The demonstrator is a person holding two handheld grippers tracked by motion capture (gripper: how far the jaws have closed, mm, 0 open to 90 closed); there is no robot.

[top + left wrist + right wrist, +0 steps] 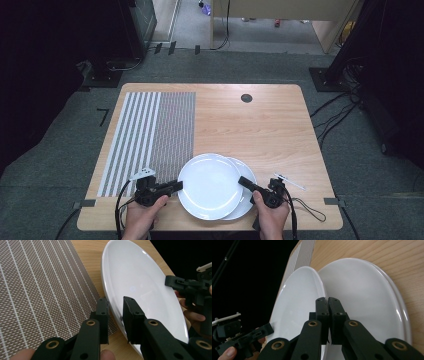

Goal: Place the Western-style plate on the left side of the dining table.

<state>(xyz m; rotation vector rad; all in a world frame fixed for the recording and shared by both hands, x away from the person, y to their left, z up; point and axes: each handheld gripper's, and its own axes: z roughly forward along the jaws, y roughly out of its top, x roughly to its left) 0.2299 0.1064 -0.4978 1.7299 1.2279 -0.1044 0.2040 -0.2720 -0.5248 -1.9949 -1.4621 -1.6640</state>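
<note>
While both grippers' fingers pinch opposite rims of the top plate (209, 185), stacked on another near the worktop's (260, 125) front edge, lifting evenly should keep it level.

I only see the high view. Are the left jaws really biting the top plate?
Observer: Yes. In the left gripper view, the left gripper has the top plate's rim between its jaws.
Operator: What about the right one? Did it grab both plates?
Observer: It seems not. In the right gripper view, the right gripper pinches the top plate's rim alone. The bottom plate lies behind the jaws, not between them.
</note>
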